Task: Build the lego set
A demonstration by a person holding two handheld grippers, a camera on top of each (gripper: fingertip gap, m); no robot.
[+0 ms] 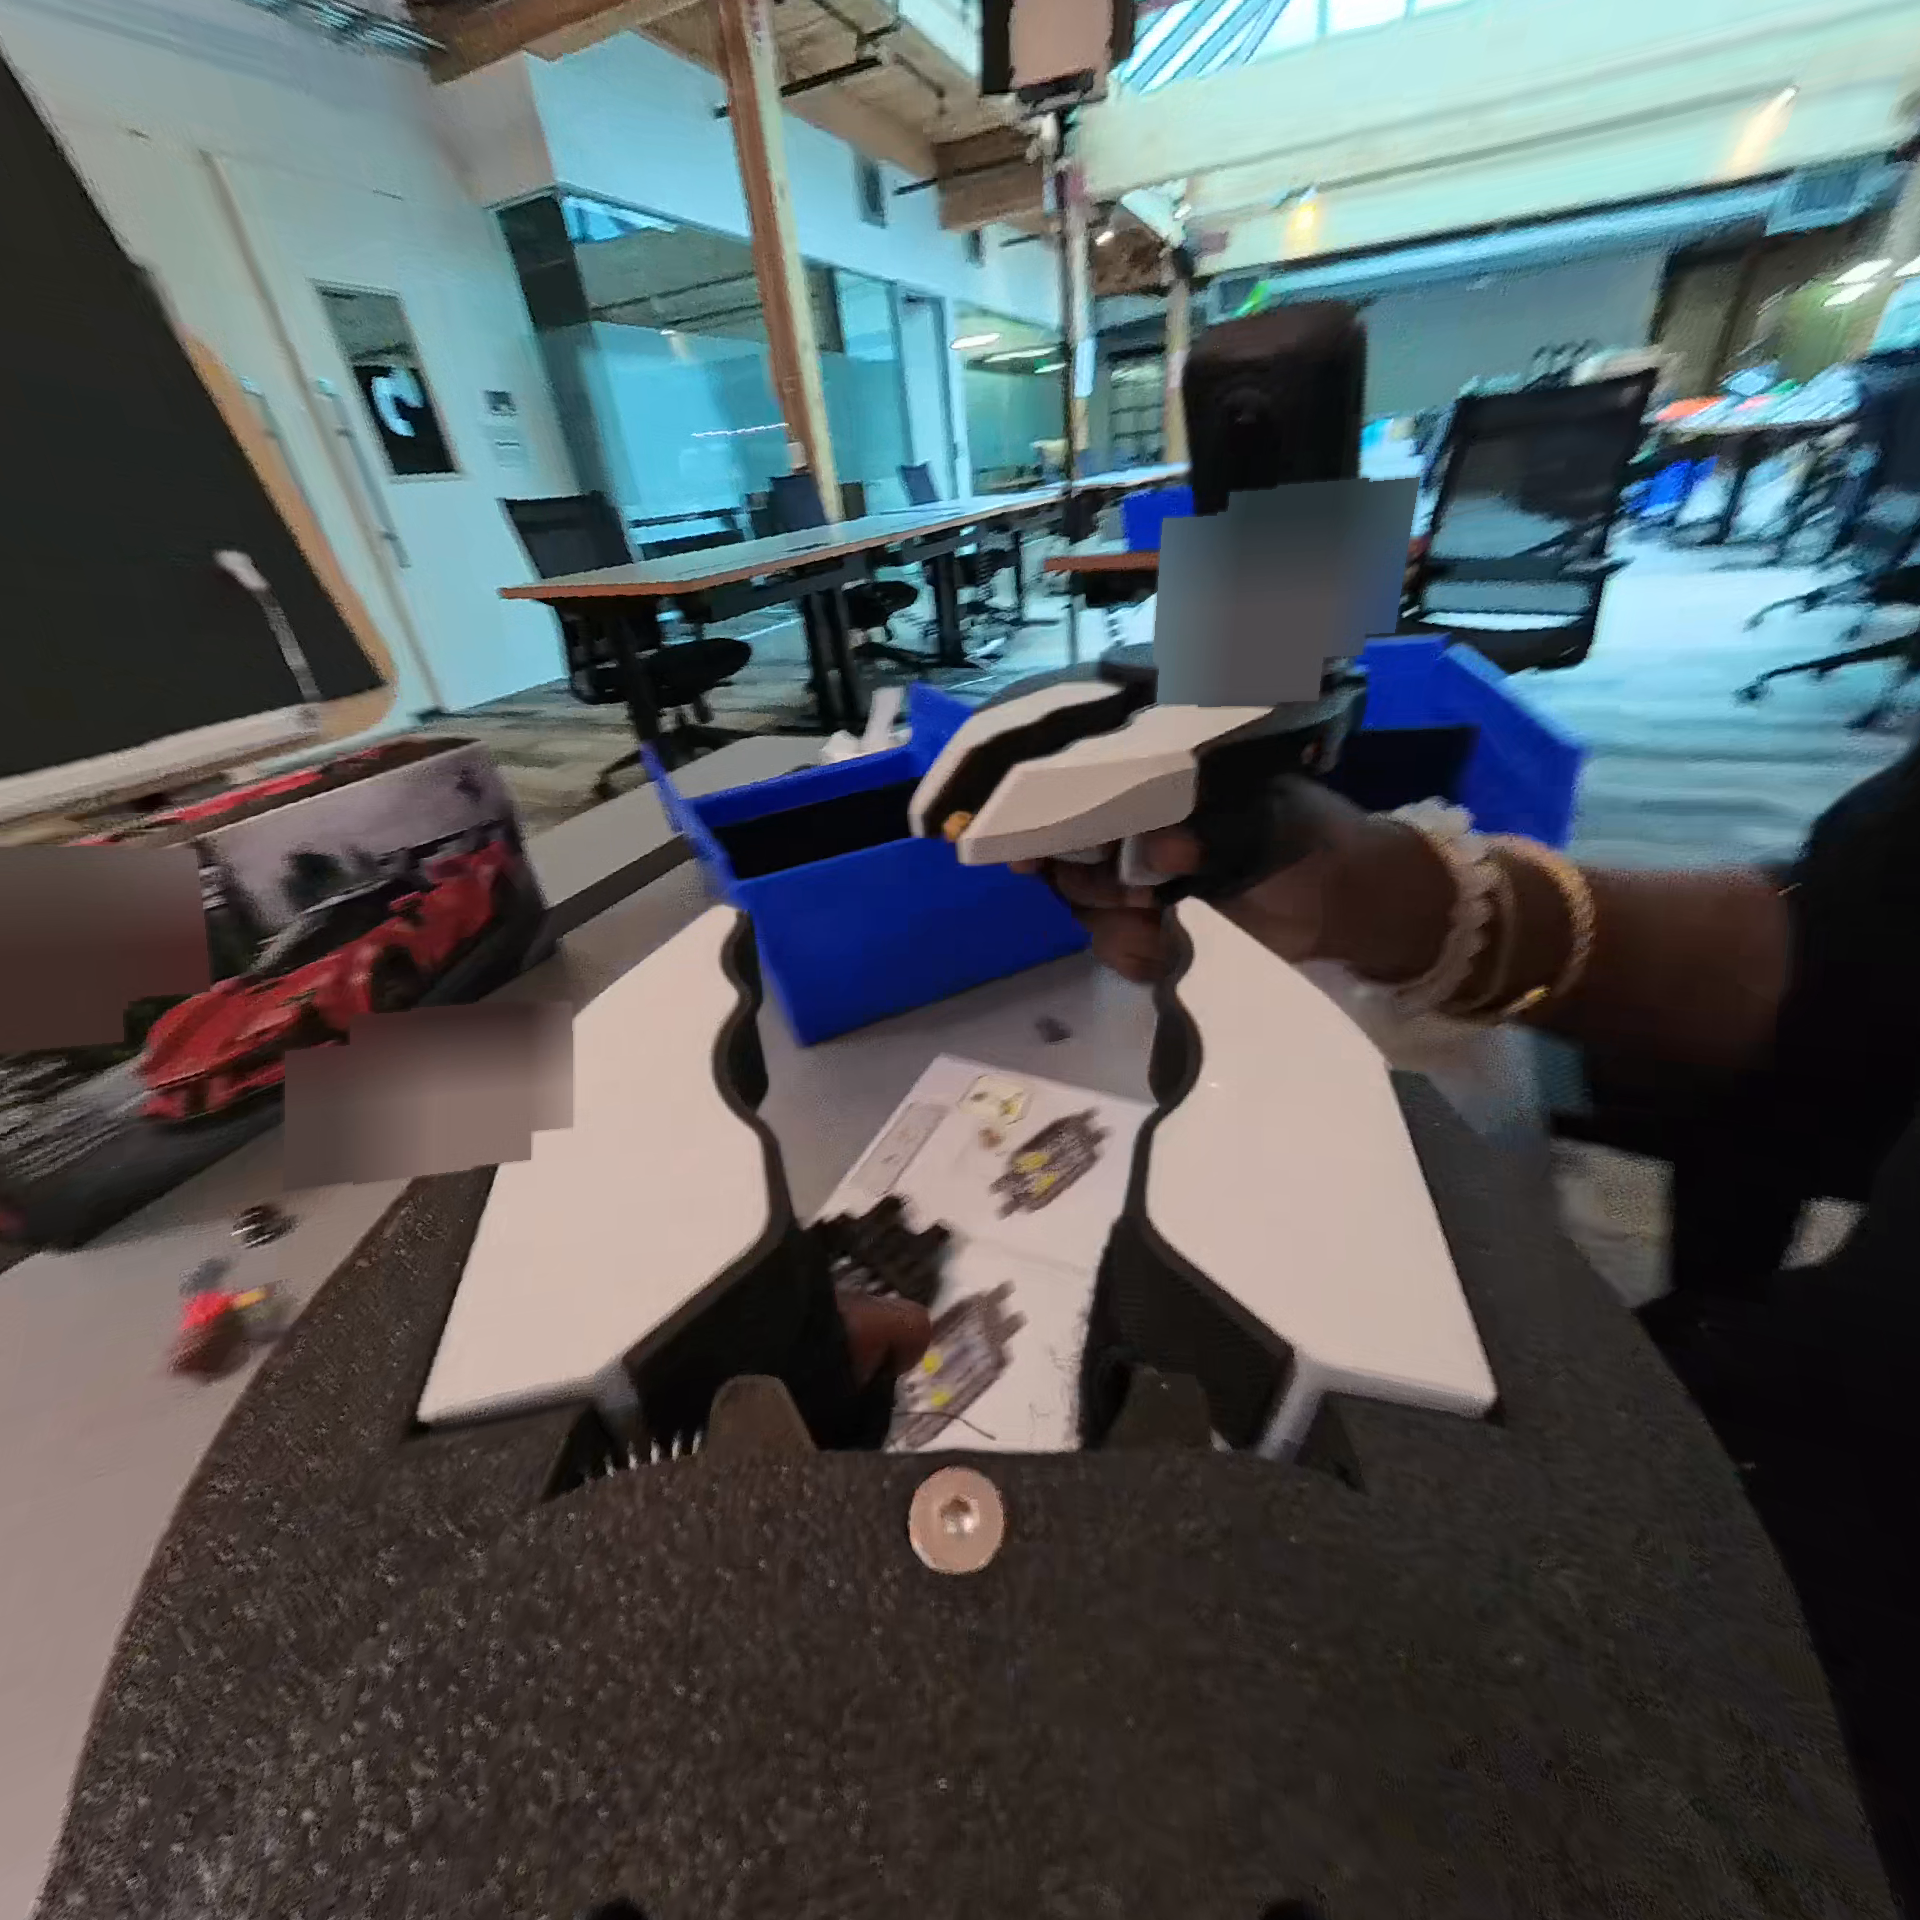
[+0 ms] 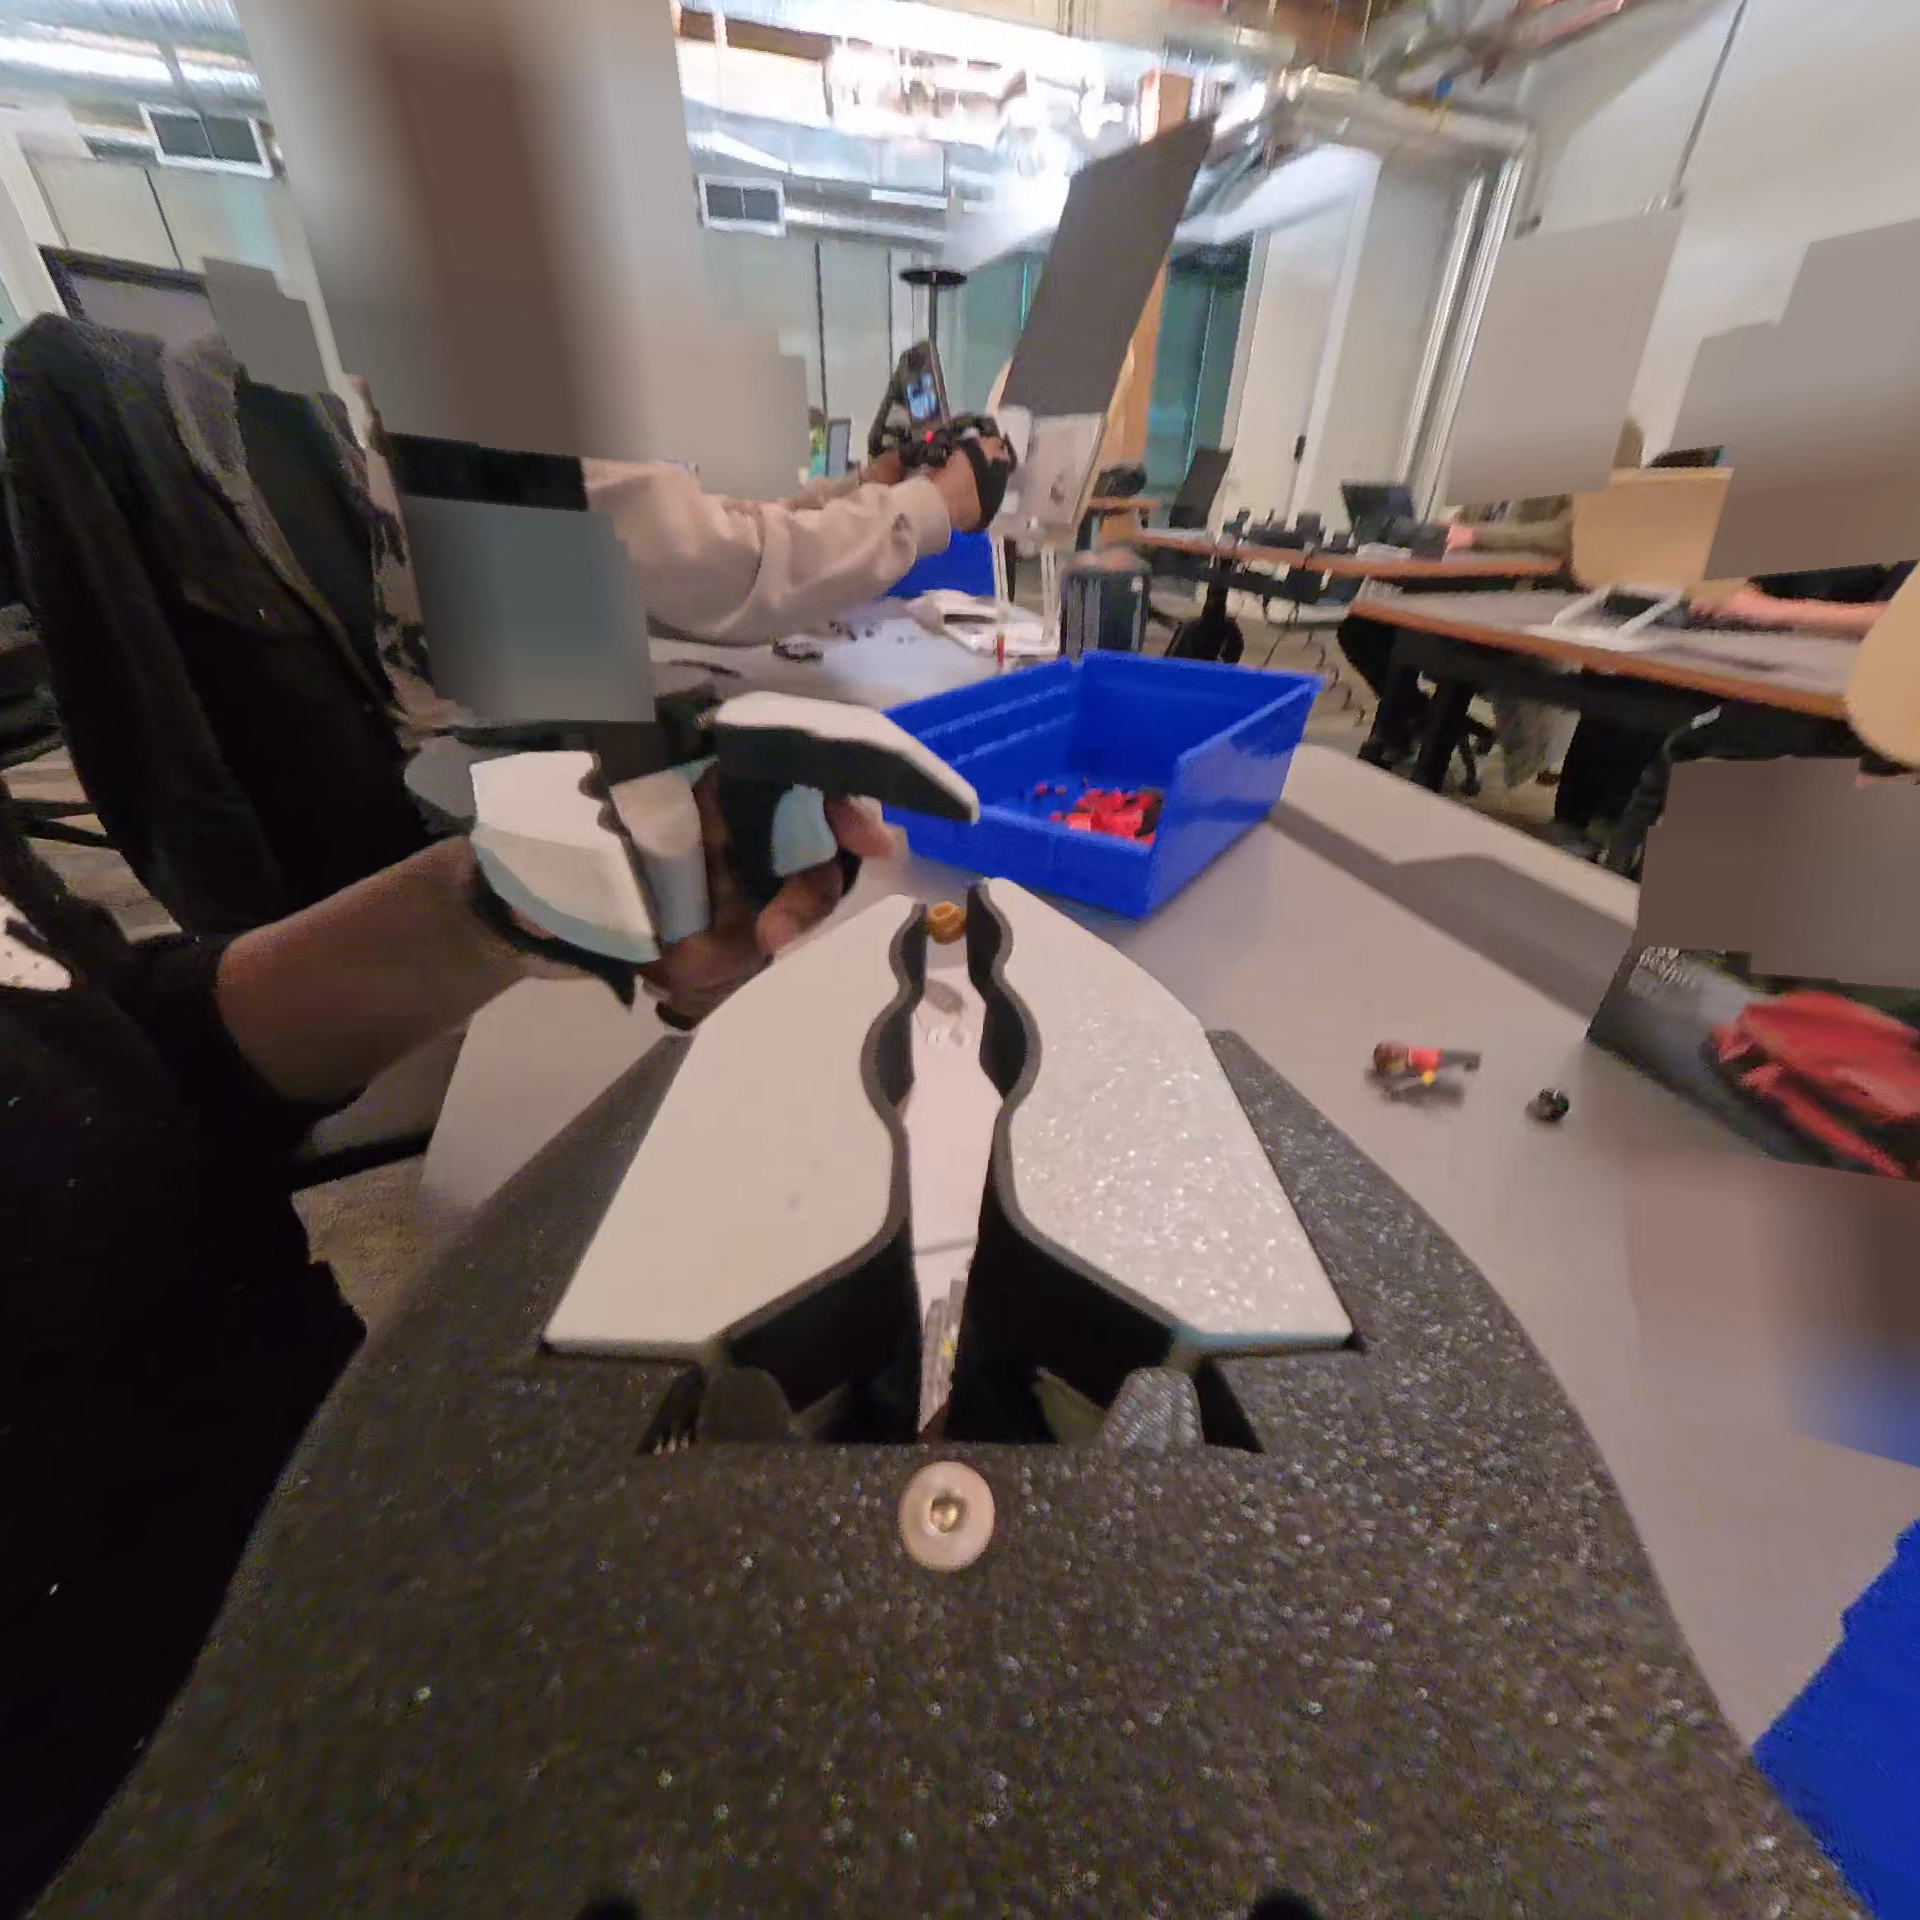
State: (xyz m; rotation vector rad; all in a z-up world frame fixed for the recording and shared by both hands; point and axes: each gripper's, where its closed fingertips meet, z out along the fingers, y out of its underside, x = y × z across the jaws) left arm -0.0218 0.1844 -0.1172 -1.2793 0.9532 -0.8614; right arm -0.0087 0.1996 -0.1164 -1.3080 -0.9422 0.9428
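Here, small tan piece point(image 2: 943, 921) in right gripper point(image 2: 943, 914) tips, left gripper point(image 1: 951, 945) wide

My left gripper point(image 1: 956, 935) hangs with jaws spread wide, nothing between them. My right gripper point(image 2: 943, 920) is raised, jaws nearly closed, pinching a small tan piece point(image 2: 943, 921) at the tips.

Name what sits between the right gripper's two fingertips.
A small tan round piece is pinched between the right gripper fingertips, held above the grey table. The right wrist view shows it best; the left wrist view confirms it.
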